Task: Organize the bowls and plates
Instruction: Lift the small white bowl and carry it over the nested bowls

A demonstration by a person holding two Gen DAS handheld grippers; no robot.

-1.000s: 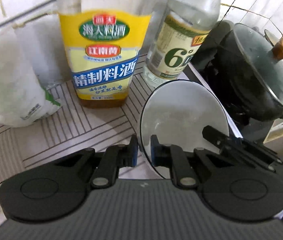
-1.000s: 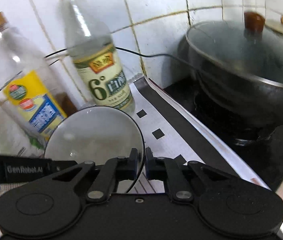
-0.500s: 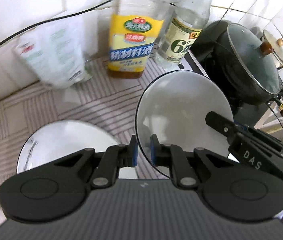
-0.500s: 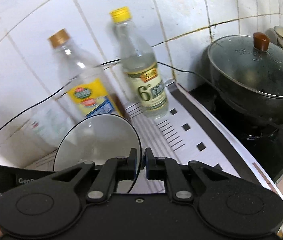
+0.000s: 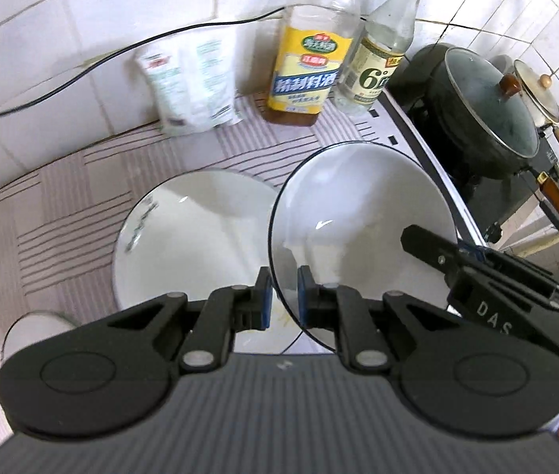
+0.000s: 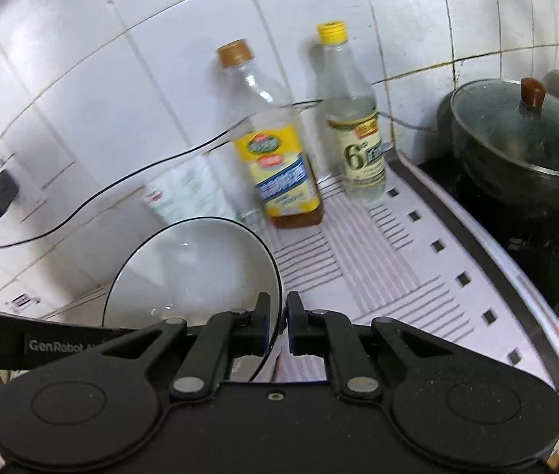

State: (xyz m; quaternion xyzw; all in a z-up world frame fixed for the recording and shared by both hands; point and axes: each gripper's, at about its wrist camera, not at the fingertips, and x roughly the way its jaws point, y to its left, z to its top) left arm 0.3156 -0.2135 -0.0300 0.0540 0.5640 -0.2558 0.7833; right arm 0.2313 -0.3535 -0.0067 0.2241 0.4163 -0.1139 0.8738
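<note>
Two-handed carry of one bowl. My left gripper is clamped on the near rim of the black-rimmed bowl, one pad inside the rim and one outside. My right gripper is likewise clenched on the rim of the same bowl, seen from the opposite side. In the left wrist view the body of the right tool crosses the bowl's far edge.

Taking the yellow-labelled bottle as landmark, the held bowl hangs tilted in front of it, above the striped counter mat. A second, larger dish with a green pattern lies flat on the mat, in front of the bottle and just beside the held bowl. The two appear to overlap in the left wrist view, but I cannot tell whether they touch. A small white cup stands further out from the bottle, beyond the patterned dish. The clear bottle with the yellow cap stands just beside the landmark, and a lidded dark pot sits on the stove beyond that.

Hazards, as I judge them:
- Both grips are thin pinches on a smooth glazed rim, so uneven motion of my two hands could twist the bowl out of one pinch.
- A low swing could knock the bowl against the patterned dish or the bottles, chipping it or tipping them.
</note>
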